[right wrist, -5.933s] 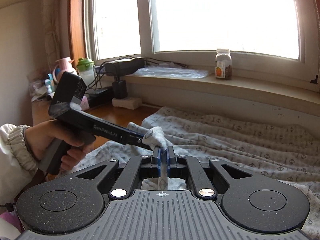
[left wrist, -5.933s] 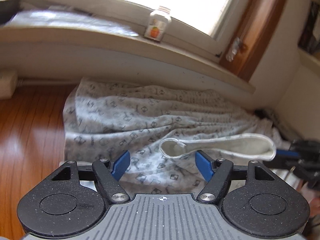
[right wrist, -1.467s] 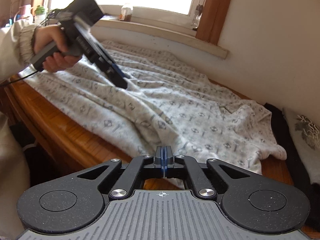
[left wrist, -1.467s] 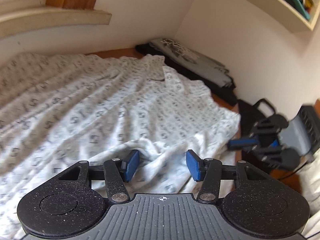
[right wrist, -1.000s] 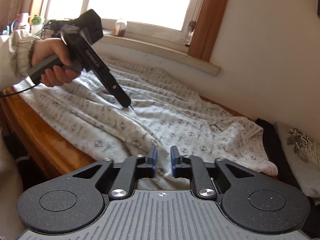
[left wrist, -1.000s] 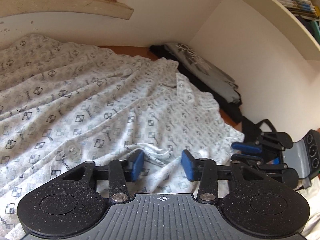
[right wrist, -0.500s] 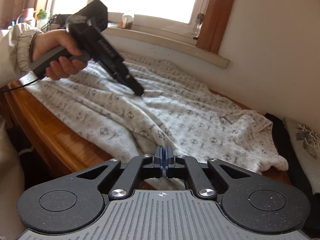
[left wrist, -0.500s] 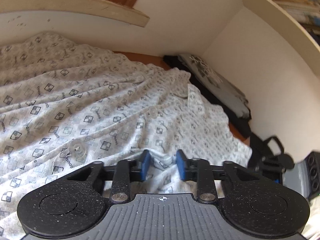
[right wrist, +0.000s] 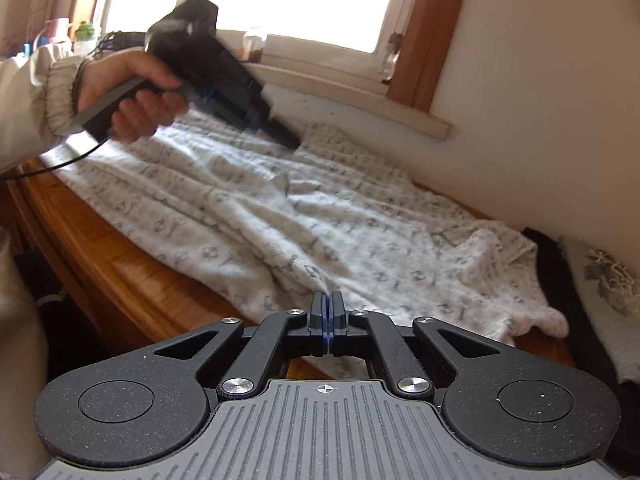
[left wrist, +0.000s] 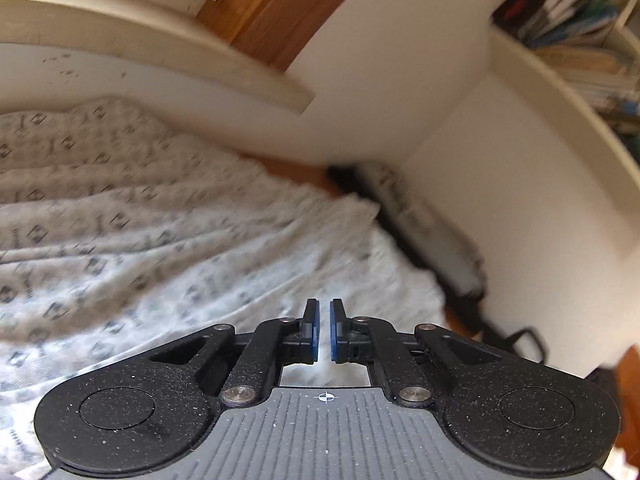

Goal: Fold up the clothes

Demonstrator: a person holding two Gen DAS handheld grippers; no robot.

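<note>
A white garment with a grey square print [right wrist: 360,232] lies spread and rumpled on the wooden table [right wrist: 120,272]. My right gripper [right wrist: 327,316] is shut on its near hem at the table's front edge. My left gripper [left wrist: 324,330] is closing its jaws to a thin slit, with a pinch of the fabric [left wrist: 160,240] between the blue pads. In the right wrist view a person's hand [right wrist: 132,96] holds the left gripper [right wrist: 292,144] over the garment's far side. The cloth there rises in a small peak toward its tip, which is blurred.
A pile of black and grey clothes [right wrist: 600,280] lies at the table's right end against the wall, also in the left view [left wrist: 432,232]. A window sill [right wrist: 340,88] with a jar [right wrist: 254,46] runs along the back. Books fill a shelf [left wrist: 580,40] high on the right.
The left jaws have closed from wide apart to almost together on a fold of cloth, and that gripper has rolled and lifted a little. The right jaws have closed on the hem.
</note>
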